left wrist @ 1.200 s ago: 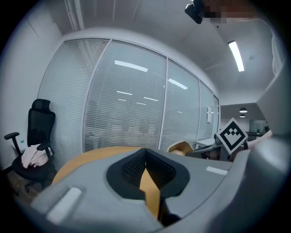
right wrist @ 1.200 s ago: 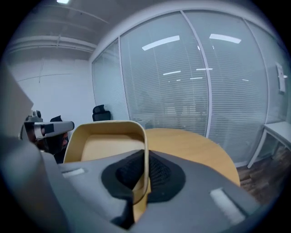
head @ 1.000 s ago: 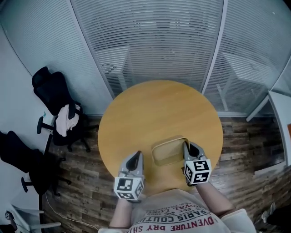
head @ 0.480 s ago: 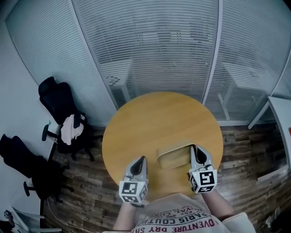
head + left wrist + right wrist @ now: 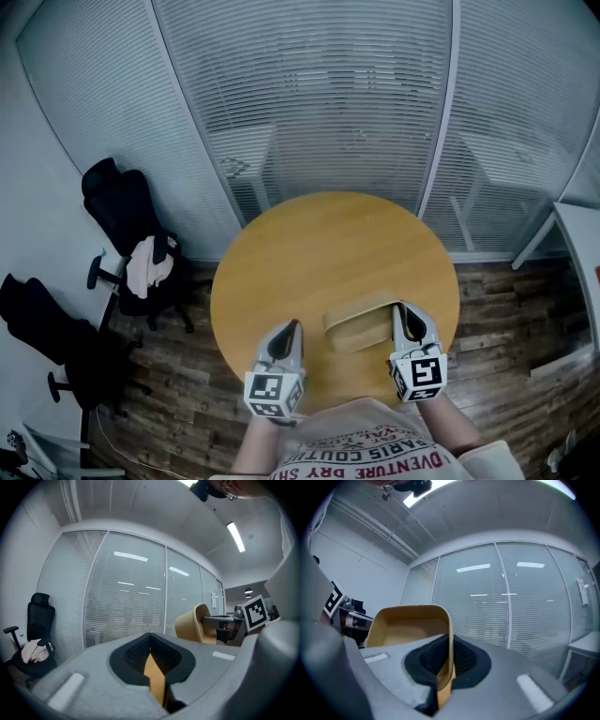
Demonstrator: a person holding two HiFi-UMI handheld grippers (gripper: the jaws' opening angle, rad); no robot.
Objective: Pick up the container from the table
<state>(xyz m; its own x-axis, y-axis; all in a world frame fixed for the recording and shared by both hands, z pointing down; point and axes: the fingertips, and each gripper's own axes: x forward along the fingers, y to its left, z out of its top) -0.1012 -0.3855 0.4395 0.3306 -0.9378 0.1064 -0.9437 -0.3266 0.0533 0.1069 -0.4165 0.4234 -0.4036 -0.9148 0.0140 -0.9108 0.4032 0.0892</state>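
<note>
The tan container (image 5: 359,323) hangs tilted just above the round wooden table (image 5: 309,253), near its front edge. My right gripper (image 5: 406,315) is shut on the container's right wall. In the right gripper view the rim (image 5: 408,625) passes between the closed jaws of the right gripper (image 5: 447,656), with the hollow inside to the left. My left gripper (image 5: 286,334) sits apart to the container's left, shut, with nothing held. In the left gripper view the left gripper (image 5: 150,651) shows closed jaws, and the container (image 5: 192,623) is at the right.
Two black office chairs (image 5: 122,225) (image 5: 47,328) stand on the wooden floor to the left; the nearer one carries a light cloth (image 5: 145,262). A glass wall with blinds (image 5: 328,103) runs behind the table. A white desk edge (image 5: 581,244) is at the right.
The container has come up off the table and tilted onto its side in the right gripper's hold. The head view has shifted slightly. The left gripper has hardly moved.
</note>
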